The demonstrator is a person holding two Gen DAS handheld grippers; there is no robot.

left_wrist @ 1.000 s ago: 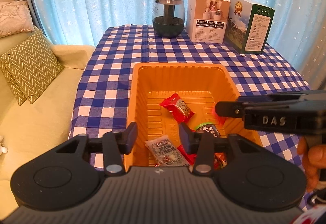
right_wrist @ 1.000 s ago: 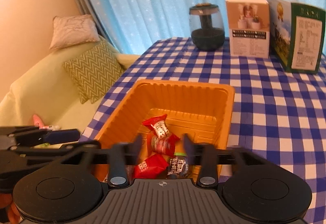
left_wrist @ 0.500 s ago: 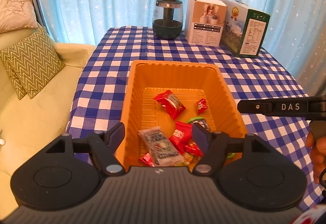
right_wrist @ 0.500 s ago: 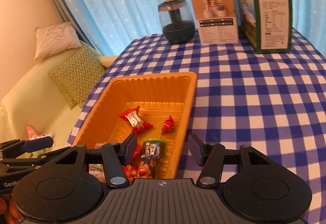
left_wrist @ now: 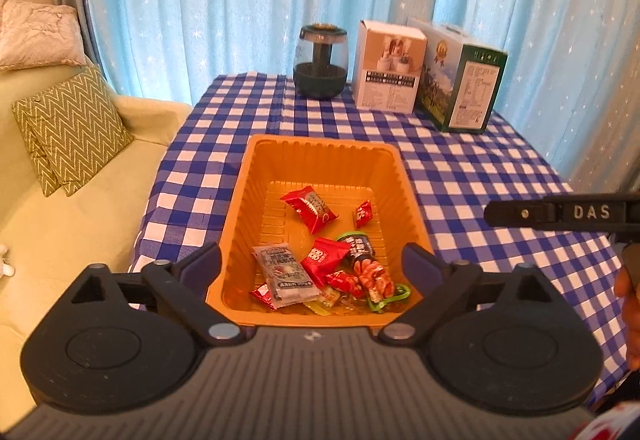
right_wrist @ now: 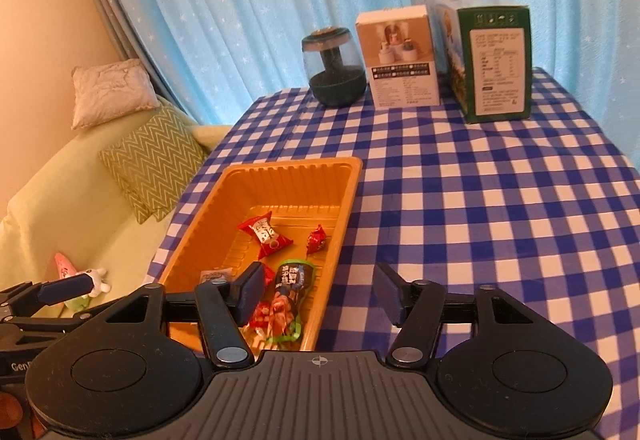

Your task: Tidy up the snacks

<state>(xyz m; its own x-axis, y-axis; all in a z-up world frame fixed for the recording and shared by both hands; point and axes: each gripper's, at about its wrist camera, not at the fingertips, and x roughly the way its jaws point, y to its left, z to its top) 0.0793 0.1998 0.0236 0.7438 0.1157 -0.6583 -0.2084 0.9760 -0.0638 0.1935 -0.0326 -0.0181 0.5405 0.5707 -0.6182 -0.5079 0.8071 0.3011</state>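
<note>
plainly, on the left the left gripper (left_wrist: 312,268) hung above the near end of the orange tray (left_wrist: 256,176), its jaws opening wide with nothing pressed between them, and the snacks (left_wrist: 320,268) lay loose inside the tray on the checked bench (left_wrist: 480,176). further right, the right gripper (right_wrist: 318,294) hovered by the tray's right rim, jaws opening and empty. i judged a drop just finished; no loose snack showed on the bench, so the next move called for checking for strays.

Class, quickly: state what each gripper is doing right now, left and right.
Left gripper: opening wide, holding nothing, above the orange plastic tray.
Right gripper: opening, holding nothing.
</note>
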